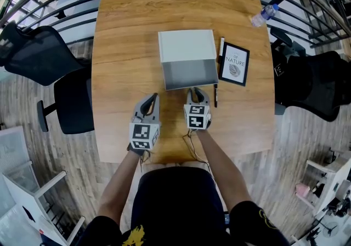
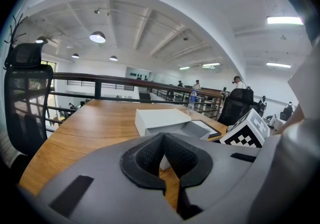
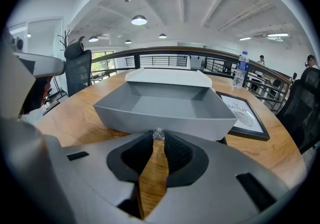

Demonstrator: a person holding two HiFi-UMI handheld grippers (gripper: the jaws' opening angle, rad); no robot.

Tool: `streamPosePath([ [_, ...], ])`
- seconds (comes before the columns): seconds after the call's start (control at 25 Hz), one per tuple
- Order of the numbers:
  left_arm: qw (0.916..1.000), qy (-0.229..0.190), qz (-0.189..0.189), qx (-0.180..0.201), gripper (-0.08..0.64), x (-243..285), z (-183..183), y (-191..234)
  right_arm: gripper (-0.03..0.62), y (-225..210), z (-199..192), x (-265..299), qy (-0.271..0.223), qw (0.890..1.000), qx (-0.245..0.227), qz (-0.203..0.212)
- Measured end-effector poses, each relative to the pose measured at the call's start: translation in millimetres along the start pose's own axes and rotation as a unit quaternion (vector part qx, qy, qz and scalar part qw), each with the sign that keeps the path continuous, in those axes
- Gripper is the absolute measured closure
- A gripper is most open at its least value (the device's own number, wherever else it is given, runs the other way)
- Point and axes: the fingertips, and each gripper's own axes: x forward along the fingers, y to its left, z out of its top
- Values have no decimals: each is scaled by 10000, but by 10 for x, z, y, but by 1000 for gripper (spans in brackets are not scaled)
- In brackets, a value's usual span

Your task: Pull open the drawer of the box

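Drawer (image 1: 191, 74) stands pulled out of the white box (image 1: 186, 46) on the table (image 1: 120, 47) — the right gripper (image 1: 196, 92) pinches its small clear knob (image 3: 158, 134). Left gripper (image 1: 152, 98) sits beside, jaws together — empty.

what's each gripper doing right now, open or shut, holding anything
left gripper: shut, nothing in it.
right gripper: shut on the small clear knob of the open drawer.
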Motion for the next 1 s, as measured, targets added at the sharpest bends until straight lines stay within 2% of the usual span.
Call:
streamPosePath([
  [1.0, 10000, -21, 18, -3, 543, -58, -5, -96, 526, 112, 13, -94, -94, 9999, 125, 41],
])
